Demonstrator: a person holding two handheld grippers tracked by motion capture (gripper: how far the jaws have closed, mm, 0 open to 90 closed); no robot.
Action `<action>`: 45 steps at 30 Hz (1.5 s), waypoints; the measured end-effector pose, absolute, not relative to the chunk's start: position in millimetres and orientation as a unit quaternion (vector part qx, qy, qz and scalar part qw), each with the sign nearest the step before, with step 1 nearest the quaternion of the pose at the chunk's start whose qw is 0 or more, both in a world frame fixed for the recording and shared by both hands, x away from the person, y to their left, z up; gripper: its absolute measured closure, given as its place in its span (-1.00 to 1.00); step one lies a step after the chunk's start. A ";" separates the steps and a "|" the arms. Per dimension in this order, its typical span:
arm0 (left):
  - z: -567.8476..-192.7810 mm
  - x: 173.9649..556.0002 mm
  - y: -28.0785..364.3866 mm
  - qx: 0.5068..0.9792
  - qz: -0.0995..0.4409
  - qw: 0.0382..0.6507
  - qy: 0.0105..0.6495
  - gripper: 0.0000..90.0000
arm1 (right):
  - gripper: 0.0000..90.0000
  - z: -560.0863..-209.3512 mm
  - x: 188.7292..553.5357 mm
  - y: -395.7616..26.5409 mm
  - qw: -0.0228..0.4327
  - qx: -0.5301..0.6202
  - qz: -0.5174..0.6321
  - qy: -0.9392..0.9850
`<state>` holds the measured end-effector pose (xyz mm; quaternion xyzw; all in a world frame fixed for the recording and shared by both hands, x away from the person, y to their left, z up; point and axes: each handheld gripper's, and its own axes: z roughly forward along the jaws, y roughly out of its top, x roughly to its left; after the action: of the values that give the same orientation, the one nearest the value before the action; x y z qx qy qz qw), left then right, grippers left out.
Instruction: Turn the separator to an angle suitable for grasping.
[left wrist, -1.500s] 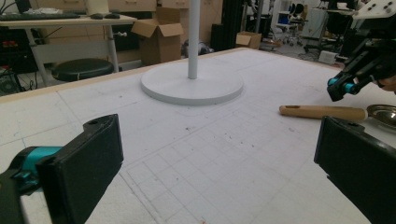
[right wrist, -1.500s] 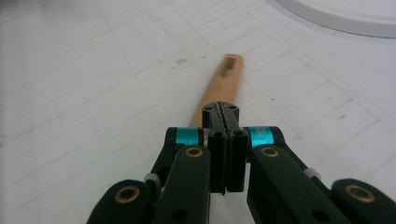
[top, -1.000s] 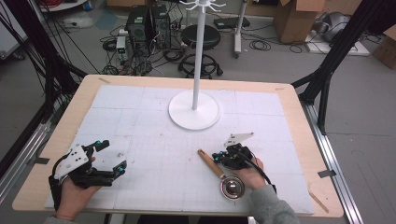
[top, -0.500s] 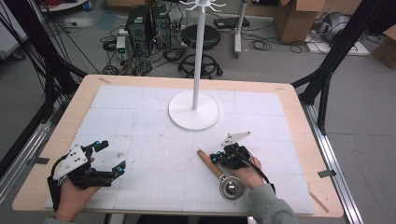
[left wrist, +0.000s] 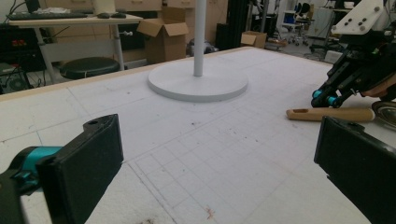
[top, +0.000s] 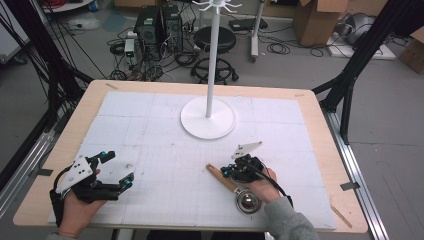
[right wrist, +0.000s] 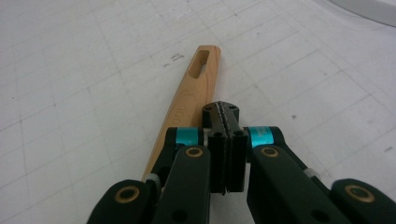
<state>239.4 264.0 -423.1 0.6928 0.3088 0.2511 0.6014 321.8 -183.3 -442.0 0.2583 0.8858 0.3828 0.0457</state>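
Wood-handled metal ladle [top: 239,191] on my white desk [top: 165,145], high view: right tool [top: 229,171] over its handle, left tool [top: 118,170] apart. Left gripper view: my tool's jaws wide, empty. Right gripper view: jaws closed, empty, handle [right wrist: 189,105] beneath.

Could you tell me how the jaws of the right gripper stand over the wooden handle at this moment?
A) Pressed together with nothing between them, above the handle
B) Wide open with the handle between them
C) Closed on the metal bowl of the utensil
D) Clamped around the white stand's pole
A: in the right gripper view the right gripper has its two black jaws pressed flat against each other, and the wooden handle lies on the table beneath them, not between them.
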 end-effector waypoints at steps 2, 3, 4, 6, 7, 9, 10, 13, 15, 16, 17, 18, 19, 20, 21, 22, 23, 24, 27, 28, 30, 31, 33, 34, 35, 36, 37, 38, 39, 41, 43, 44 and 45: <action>-423.1 239.4 264.0 0.692 0.251 0.602 0.309 -0.96 | 1.00 -441.5 320.9 -181.5 0.043 0.256 0.381 0.887; -423.0 239.4 264.0 0.692 0.250 0.602 0.310 -0.96 | 1.00 -441.5 320.4 -180.1 0.042 0.254 0.380 0.888; -423.0 239.4 264.1 0.692 0.251 0.602 0.309 -0.96 | 1.00 -441.4 320.1 -179.4 0.042 0.251 0.379 0.889; -423.1 239.4 264.1 0.693 0.251 0.601 0.309 -0.96 | 1.00 -441.2 319.0 -176.6 0.038 0.245 0.379 0.891; -423.1 239.3 264.1 0.693 0.250 0.601 0.309 -0.96 | 1.00 -440.8 318.5 -176.0 0.039 0.244 0.376 0.893; -423.1 239.3 264.1 0.693 0.250 0.602 0.309 -0.96 | 1.00 -440.6 317.9 -174.0 0.035 0.239 0.377 0.894; -423.1 239.1 264.2 0.692 0.250 0.602 0.310 -0.96 | 1.00 -440.7 317.8 -173.3 0.037 0.236 0.377 0.895; -423.2 239.0 264.5 0.691 0.250 0.603 0.311 -0.96 | 1.00 -440.2 316.8 -171.7 0.034 0.233 0.375 0.897; -423.1 238.9 264.6 0.691 0.250 0.603 0.311 -0.96 | 1.00 -440.3 316.6 -171.2 0.030 0.232 0.375 0.897; -423.1 238.8 264.6 0.691 0.250 0.603 0.311 -0.96 | 1.00 -440.3 316.5 -170.9 0.030 0.231 0.376 0.897; -423.1 238.8 264.6 0.691 0.250 0.603 0.311 -0.96 | 1.00 -440.4 316.3 -170.6 0.029 0.229 0.376 0.897; -423.1 238.8 264.6 0.691 0.250 0.603 0.311 -0.96 | 1.00 -440.2 316.5 -170.5 0.029 0.227 0.375 0.898; -423.2 238.8 264.6 0.691 0.250 0.603 0.311 -0.96 | 1.00 -440.0 315.9 -170.0 0.026 0.229 0.375 0.898; -423.2 238.8 264.7 0.691 0.250 0.603 0.311 -0.96 | 1.00 -440.2 316.0 -169.3 0.026 0.225 0.376 0.899; -423.2 238.8 264.6 0.691 0.250 0.603 0.311 -0.96 | 1.00 -440.0 315.1 -168.6 0.022 0.225 0.374 0.900; -423.1 238.8 264.7 0.691 0.250 0.603 0.311 -0.96 | 1.00 -439.9 315.1 -167.9 0.025 0.222 0.374 0.900; -423.1 238.8 264.8 0.691 0.250 0.603 0.311 -0.96 | 1.00 -439.6 315.0 -167.4 0.025 0.219 0.372 0.902; -423.1 238.8 264.8 0.691 0.250 0.603 0.311 -0.96 | 1.00 -439.4 314.5 -166.8 0.022 0.218 0.372 0.902; -423.2 238.8 265.1 0.691 0.250 0.603 0.311 -0.96 | 1.00 -439.3 314.3 -166.0 0.020 0.215 0.371 0.903; -423.2 238.8 265.1 0.691 0.250 0.603 0.311 -0.96 | 1.00 -438.9 313.8 -165.7 0.016 0.215 0.370 0.904; -423.2 238.7 265.1 0.690 0.249 0.603 0.312 -0.96 | 1.00 -438.5 313.6 -164.5 0.017 0.212 0.367 0.905; -423.3 238.6 265.2 0.690 0.249 0.603 0.312 -0.96 | 1.00 -438.3 313.7 -164.2 0.016 0.209 0.367 0.906; -423.6 238.6 265.2 0.690 0.249 0.603 0.312 -0.96 | 1.00 -437.4 313.8 -162.9 0.017 0.208 0.363 0.908; -423.8 238.6 265.0 0.690 0.249 0.604 0.313 -0.96 | 1.00 -437.4 313.9 -162.5 0.016 0.207 0.363 0.908; -423.8 238.5 265.1 0.690 0.249 0.604 0.313 -0.96 | 1.00 -437.5 314.3 -162.0 0.017 0.205 0.362 0.909; -423.7 238.4 265.1 0.690 0.249 0.603 0.312 -0.96 | 1.00 -437.2 314.2 -161.5 0.016 0.206 0.361 0.910; -423.7 238.2 265.1 0.690 0.249 0.603 0.313 -0.96 | 1.00 -436.8 314.3 -161.2 0.015 0.205 0.359 0.910; -423.7 238.2 265.1 0.691 0.249 0.603 0.312 -0.96 | 1.00 -437.1 314.9 -160.7 0.016 0.201 0.361 0.911; -423.7 238.2 265.3 0.691 0.249 0.602 0.312 -0.96 | 1.00 -436.9 314.6 -160.3 0.015 0.202 0.359 0.911; -423.7 238.0 265.5 0.691 0.249 0.602 0.312 -0.96 | 1.00 -436.5 314.9 -159.2 0.016 0.198 0.358 0.913; -423.7 237.8 265.8 0.691 0.250 0.602 0.313 -0.96 | 1.00 -436.6 315.6 -157.6 0.020 0.189 0.358 0.914; -423.7 237.5 266.1 0.691 0.250 0.602 0.314 -0.96 | 1.00 -436.4 315.5 -156.4 0.022 0.189 0.356 0.915; -423.7 237.4 266.2 0.690 0.250 0.602 0.314 -0.96 | 1.00 -436.1 315.8 -155.2 0.022 0.186 0.354 0.916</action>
<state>237.4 266.2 -423.7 0.6901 0.3138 0.2497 0.6025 315.8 -155.2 -436.1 0.1862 0.9162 0.3541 0.0221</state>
